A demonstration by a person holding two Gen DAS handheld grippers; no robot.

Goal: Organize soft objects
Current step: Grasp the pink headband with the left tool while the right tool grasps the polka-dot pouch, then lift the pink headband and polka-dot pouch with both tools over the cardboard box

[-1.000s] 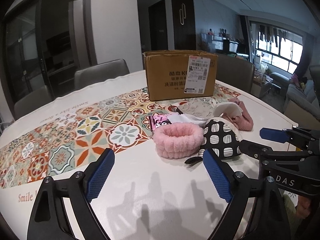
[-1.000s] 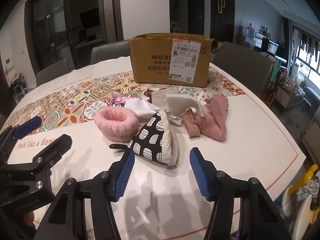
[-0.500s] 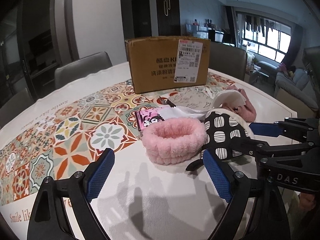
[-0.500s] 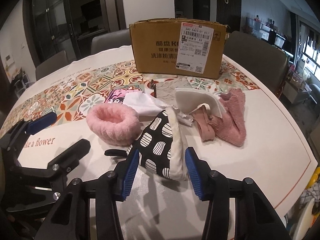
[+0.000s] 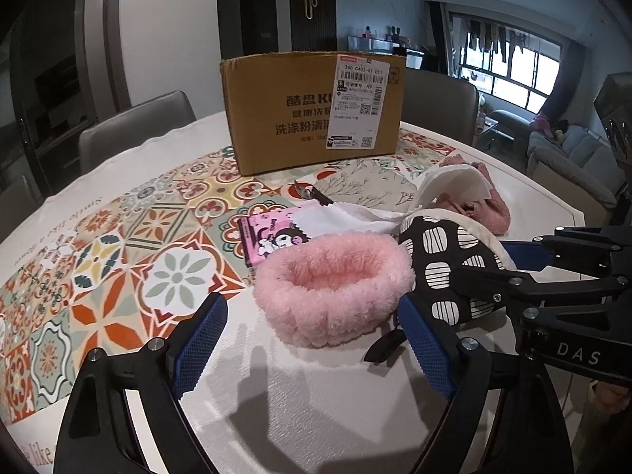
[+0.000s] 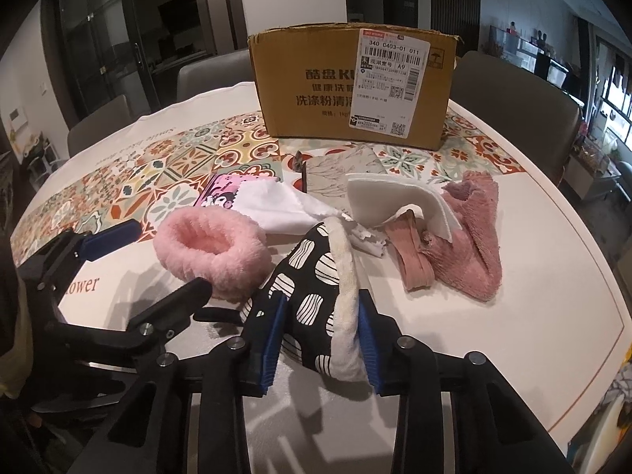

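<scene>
Right hand-held gripper (image 6: 320, 339) | jaws closing | spotted pouch (image 6: 312, 296) pinched between pads

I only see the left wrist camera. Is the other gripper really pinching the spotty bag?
Observer: Yes. The right gripper has just been closing, and both its blue pads now press the sides of the spotted pouch.
Operator: What's under that white sheet?
Observer: A pink ribbed strip pokes out from under it, lying against the pink towel.
</scene>
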